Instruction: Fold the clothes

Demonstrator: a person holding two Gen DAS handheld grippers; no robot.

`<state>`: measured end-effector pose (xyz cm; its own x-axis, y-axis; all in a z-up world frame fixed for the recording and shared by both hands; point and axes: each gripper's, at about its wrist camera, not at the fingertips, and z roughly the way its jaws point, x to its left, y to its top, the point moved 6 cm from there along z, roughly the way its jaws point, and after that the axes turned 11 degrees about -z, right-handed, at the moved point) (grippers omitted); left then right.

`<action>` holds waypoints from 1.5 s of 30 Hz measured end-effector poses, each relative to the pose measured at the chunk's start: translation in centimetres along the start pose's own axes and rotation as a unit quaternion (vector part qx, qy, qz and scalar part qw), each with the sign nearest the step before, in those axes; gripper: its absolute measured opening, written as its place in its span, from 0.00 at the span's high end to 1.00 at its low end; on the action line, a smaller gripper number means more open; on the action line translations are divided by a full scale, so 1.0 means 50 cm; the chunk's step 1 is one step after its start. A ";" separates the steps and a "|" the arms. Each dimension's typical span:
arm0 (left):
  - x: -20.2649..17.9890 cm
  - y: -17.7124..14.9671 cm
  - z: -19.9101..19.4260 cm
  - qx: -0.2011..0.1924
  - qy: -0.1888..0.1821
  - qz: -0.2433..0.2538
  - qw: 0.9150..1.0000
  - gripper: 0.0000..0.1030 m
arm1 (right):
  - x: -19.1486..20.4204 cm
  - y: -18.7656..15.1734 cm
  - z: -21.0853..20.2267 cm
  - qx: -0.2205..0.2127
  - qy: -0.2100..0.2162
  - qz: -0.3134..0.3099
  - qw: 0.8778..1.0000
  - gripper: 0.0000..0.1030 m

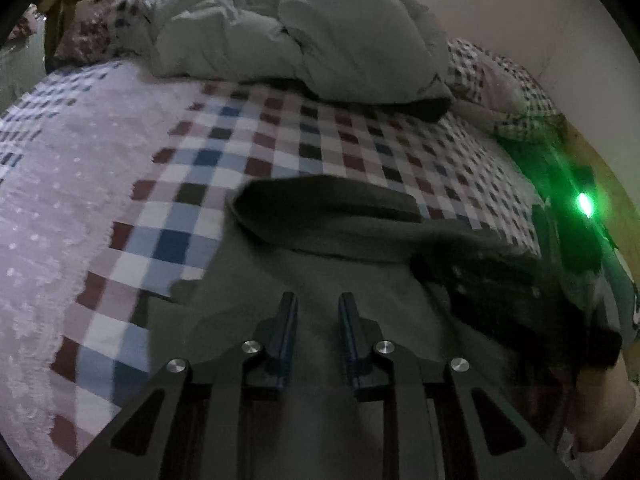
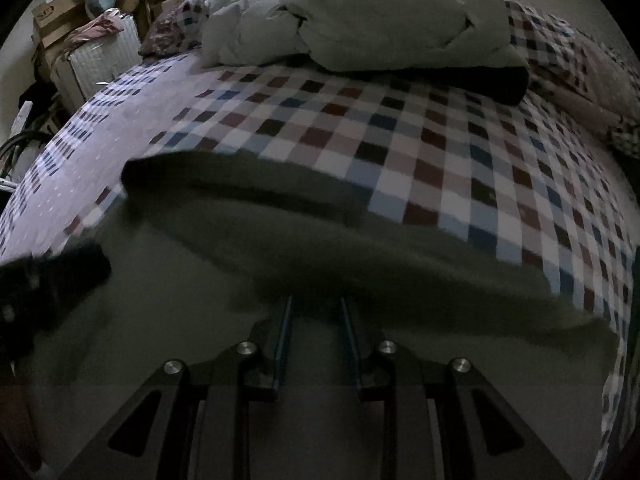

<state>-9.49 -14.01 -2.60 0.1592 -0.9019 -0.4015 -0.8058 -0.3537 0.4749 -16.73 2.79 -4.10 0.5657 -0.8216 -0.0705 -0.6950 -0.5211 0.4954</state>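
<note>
A: Item one, garment [image 1: 328,240]: dark olive cloth, lying on the checked bed [image 1: 248,148], near edge toward the person. A flap of it is already turned over on the far side, the rolled edge running left to right.

B: And from the right wrist?

A: Same garment [image 2: 360,248]. Its long axis runs across both views, left to right, with the far fold standing a little raised.

B: Item two, the grippers.

A: Left gripper [image 1: 318,304]: fingers spread, a gap between them, hovering over the cloth's near part, pinching nothing I can see. Right gripper [image 2: 316,308]: fingers also apart, tips right at the shadowed edge of the fold; whether cloth lies between them is too dark to tell.

B: Which is nearer the fold?

A: The right, by my judgement; the fold lies straight ahead of it. The left sits beside it, over the flatter cloth.

B: Other items?

A: Pale duvet [image 1: 304,28] heaped at the bed's far end, well apart from the garment.
</note>
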 end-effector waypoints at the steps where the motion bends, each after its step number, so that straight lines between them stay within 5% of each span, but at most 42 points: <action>1: -0.004 -0.002 0.002 0.001 0.000 0.003 1.000 0.79 | -0.005 0.012 0.003 0.001 0.001 0.003 1.000 0.75; 10: -0.017 0.008 0.015 0.007 -0.010 0.001 1.000 0.79 | -0.103 0.130 0.001 -0.062 -0.018 0.087 0.994 0.76; 16: -0.030 0.003 0.031 0.008 -0.004 0.008 1.000 0.79 | -0.117 0.072 -0.085 -0.096 -0.004 0.088 0.991 0.56; 26: -0.049 -0.018 0.028 -0.005 0.019 0.036 0.999 0.78 | -0.113 -0.069 -0.047 -0.007 0.013 0.065 0.998 0.54; 35: -0.036 -0.013 0.025 -0.006 0.023 0.036 0.999 0.79 | -0.196 0.034 -0.010 -0.061 -0.060 0.103 0.991 0.54; 40: -0.026 -0.008 0.015 -0.013 0.028 0.037 0.999 0.78 | -0.223 0.046 -0.085 -0.118 -0.094 0.138 0.979 0.51; 45: -0.019 -0.019 -0.012 -0.026 0.031 0.044 0.998 0.76 | -0.169 -0.001 -0.168 -0.131 -0.098 0.112 0.980 0.43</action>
<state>-8.50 -12.98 -2.20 0.1247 -0.9432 -0.3081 -0.7878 -0.2829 0.5472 -17.74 11.74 3.74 0.2973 -0.9509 -0.0863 -0.6406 -0.2657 0.7204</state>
